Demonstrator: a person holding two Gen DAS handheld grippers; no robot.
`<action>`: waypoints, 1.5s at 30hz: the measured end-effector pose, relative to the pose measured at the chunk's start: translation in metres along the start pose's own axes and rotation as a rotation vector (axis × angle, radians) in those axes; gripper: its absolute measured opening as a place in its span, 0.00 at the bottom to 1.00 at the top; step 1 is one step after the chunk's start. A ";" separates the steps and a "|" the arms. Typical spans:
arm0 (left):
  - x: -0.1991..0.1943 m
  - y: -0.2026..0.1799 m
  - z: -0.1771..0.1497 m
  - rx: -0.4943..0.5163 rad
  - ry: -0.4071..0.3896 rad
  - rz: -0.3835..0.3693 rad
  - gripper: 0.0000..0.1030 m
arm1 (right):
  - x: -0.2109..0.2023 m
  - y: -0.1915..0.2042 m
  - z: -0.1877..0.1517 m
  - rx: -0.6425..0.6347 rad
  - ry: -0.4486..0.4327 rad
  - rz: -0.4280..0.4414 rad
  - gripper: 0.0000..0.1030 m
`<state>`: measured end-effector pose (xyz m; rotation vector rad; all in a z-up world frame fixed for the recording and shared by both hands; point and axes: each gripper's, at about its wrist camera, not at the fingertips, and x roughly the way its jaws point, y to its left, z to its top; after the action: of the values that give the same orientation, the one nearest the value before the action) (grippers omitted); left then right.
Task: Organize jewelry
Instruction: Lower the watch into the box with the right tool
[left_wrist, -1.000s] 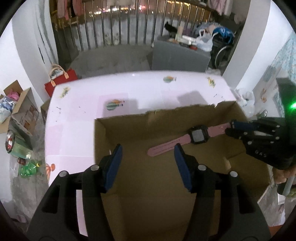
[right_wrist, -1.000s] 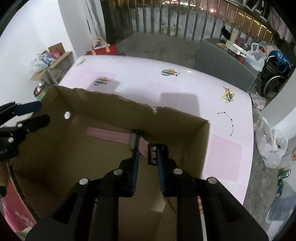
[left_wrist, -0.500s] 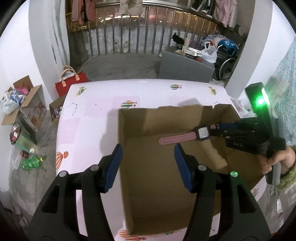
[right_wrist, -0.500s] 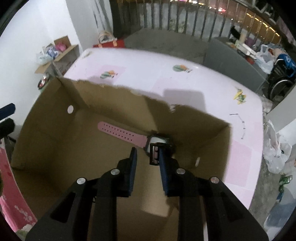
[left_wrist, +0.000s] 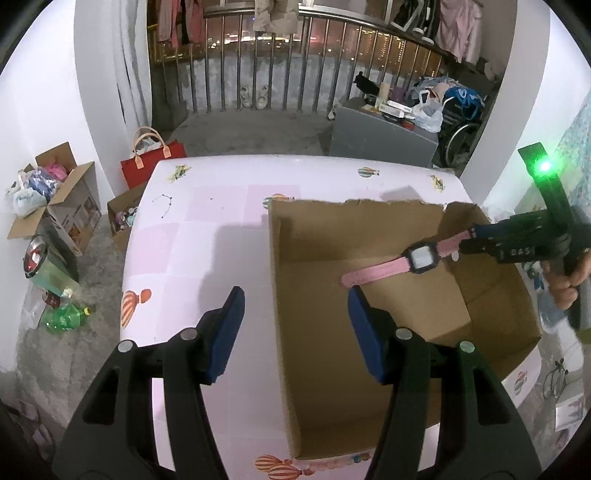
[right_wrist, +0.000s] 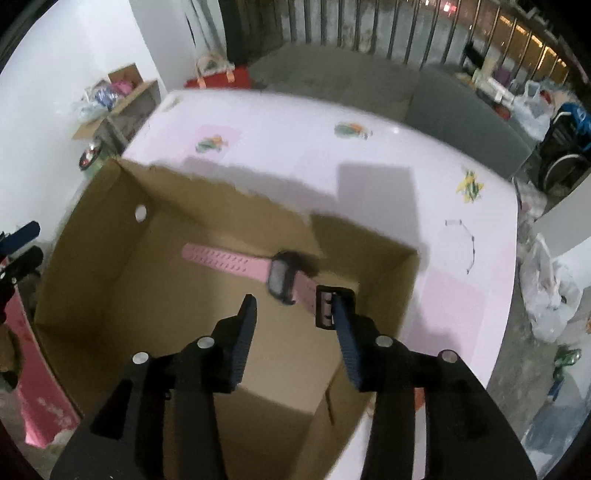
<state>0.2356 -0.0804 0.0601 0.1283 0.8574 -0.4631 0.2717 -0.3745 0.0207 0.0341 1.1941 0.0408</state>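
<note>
Over the box (right_wrist: 110, 295) on the counter (left_wrist: 207, 229), my right tongs (right_wrist: 295, 306) are opening, letting go of the watch (right_wrist: 258, 269) they pinched a second ago; it drops free inside. Left tongs (left_wrist: 295, 299) stay open, empty, now nearer the box's left wall.
</note>
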 end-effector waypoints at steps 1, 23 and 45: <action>0.001 0.000 -0.001 0.006 0.001 0.004 0.54 | 0.001 0.001 -0.001 -0.022 0.022 -0.029 0.43; -0.012 0.004 -0.019 0.006 -0.083 0.006 0.54 | -0.057 0.054 -0.006 -0.262 -0.133 -0.024 0.58; -0.056 0.055 -0.100 -0.136 -0.188 0.041 0.55 | 0.098 0.088 0.009 -0.508 0.240 -0.152 0.22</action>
<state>0.1584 0.0172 0.0325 -0.0230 0.6976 -0.3707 0.3152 -0.2815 -0.0626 -0.5203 1.3929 0.2180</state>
